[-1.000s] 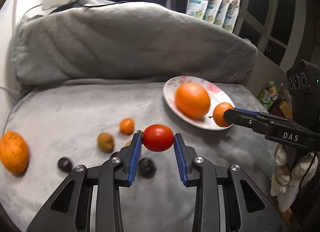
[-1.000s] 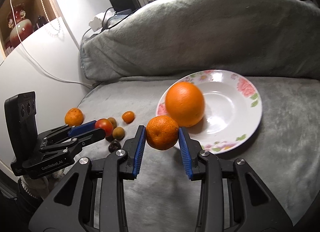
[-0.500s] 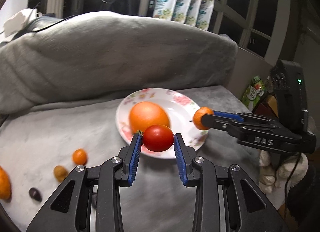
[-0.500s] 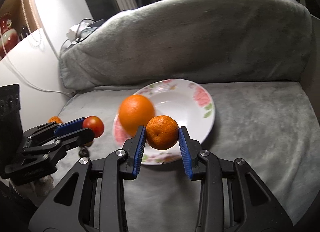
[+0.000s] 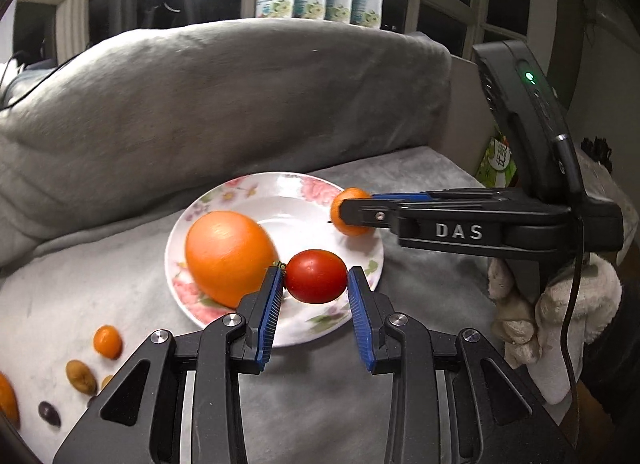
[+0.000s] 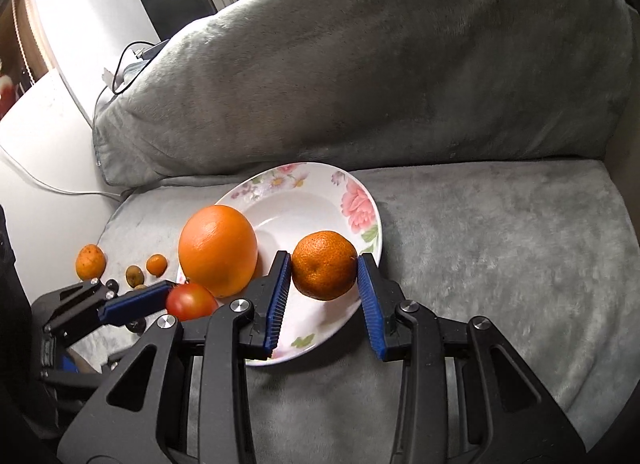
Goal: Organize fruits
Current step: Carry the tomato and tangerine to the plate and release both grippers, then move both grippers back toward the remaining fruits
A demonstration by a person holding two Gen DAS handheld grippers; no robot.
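Note:
A flowered white plate (image 5: 244, 188) (image 6: 360, 200) lies on the grey blanket with a large orange (image 5: 228, 256) (image 6: 218, 250) on its left side. My left gripper (image 5: 316, 284) is shut on a red tomato (image 5: 317, 281) and holds it over the plate's near rim; the tomato also shows in the right wrist view (image 6: 191, 301). My right gripper (image 6: 324, 270) is shut on a mandarin (image 6: 324, 265) and holds it over the plate's right part; the mandarin also shows in the left wrist view (image 5: 349, 211).
Small fruits lie on the blanket left of the plate: a kumquat (image 5: 107, 341) (image 6: 156, 264), a brown fruit (image 5: 81, 377) (image 6: 134, 274), a dark one (image 5: 49, 413) and an orange fruit (image 6: 90, 262). A big grey cushion (image 5: 224, 104) rises behind. The seat's edge drops off at right.
Both grippers have moved in over the plate with their fruits, the left from the loose fruits toward the right, the right toward the left. Both stay shut.

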